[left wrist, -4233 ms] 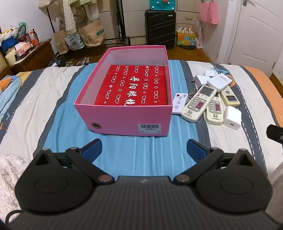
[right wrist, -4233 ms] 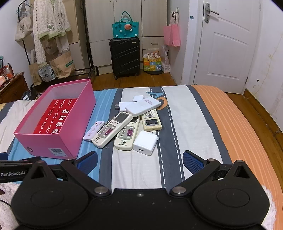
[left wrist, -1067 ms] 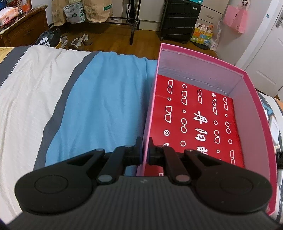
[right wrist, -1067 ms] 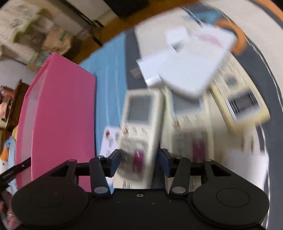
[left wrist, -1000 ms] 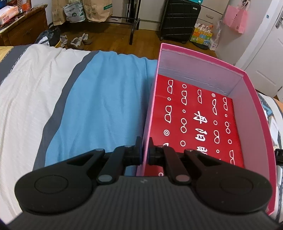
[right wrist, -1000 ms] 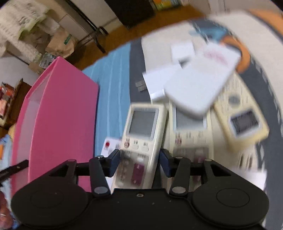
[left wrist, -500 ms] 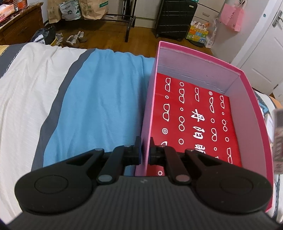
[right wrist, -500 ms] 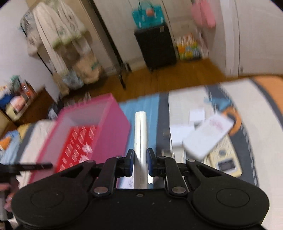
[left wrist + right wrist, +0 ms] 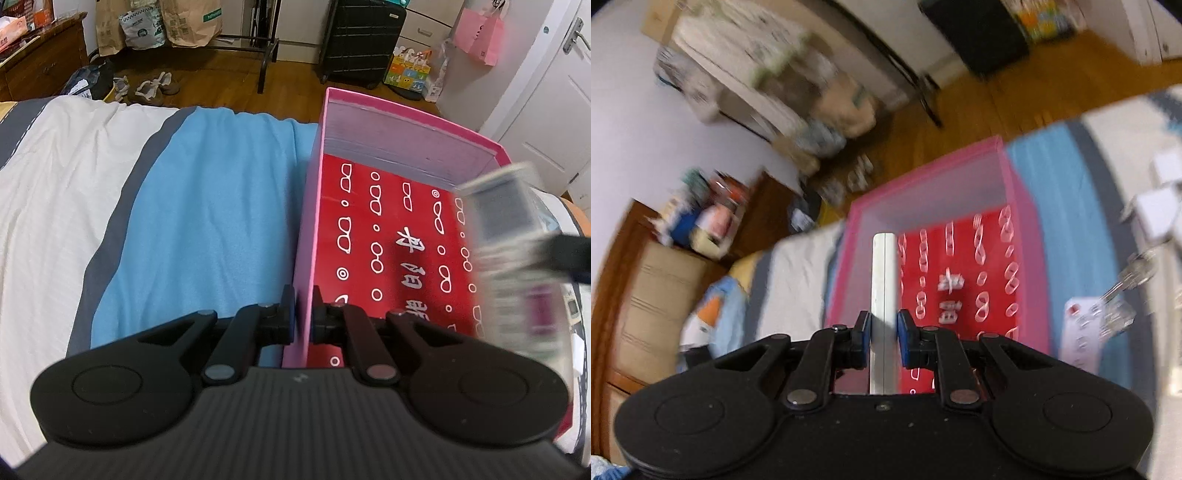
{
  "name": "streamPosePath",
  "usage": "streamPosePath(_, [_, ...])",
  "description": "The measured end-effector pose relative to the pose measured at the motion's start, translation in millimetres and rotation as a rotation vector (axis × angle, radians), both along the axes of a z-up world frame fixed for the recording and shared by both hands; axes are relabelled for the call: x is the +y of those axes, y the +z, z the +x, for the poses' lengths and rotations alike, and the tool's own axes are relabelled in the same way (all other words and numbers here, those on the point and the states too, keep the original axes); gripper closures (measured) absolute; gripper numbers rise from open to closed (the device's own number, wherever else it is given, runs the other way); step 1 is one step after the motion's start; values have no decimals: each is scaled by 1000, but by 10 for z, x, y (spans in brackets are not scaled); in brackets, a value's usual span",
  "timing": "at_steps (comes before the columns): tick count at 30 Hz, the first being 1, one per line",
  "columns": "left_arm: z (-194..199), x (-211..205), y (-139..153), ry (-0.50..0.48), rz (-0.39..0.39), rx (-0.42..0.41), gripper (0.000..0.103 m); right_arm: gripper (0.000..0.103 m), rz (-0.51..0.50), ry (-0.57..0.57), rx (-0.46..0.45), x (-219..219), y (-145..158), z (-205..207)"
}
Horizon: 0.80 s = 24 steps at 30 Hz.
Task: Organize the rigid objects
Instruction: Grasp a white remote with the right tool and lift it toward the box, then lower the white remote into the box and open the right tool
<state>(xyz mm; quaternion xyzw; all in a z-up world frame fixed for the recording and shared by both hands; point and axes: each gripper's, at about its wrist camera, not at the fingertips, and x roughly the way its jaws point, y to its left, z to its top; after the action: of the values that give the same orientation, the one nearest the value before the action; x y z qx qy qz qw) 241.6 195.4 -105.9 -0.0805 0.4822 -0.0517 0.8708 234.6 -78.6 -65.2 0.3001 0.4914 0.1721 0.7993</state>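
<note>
Right now the left gripper (image 9: 303,317) is pinched on the near left wall of the pink box (image 9: 406,133), one pad outside and one inside — a brace that keeps the box from sliding on the soft striped bedding (image 9: 207,221). The right gripper (image 9: 883,332) is clamped edge-on around a cream remote control (image 9: 883,280), which sticks out ahead of the jaws over the box's red patterned floor (image 9: 960,266). To finish well, I judge the remote should be lowered until it lies low over that floor, tipped flat, and only then released — dropping it from height risks a bounce against the walls. The brace ought to hold until the release. Farther right on the bed, a small white remote (image 9: 1082,332), keys (image 9: 1137,273) and white chargers (image 9: 1156,218) await their turn.
</note>
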Motion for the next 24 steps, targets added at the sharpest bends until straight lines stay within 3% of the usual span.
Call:
streamPosePath(6, [5, 22, -9, -1, -14, 1, 97, 84, 31, -33, 69, 465, -340, 244])
streamPosePath(10, [8, 28, -27, -3, -12, 4, 97, 71, -47, -28, 55, 447, -311, 318])
streamPosePath(19, [11, 6, -12, 3, -13, 10, 97, 71, -215, 67, -59, -402, 411, -104])
streamPosePath(24, [14, 5, -9, 1, -7, 11, 97, 70, -271, 71, 5, -918, 370, -251])
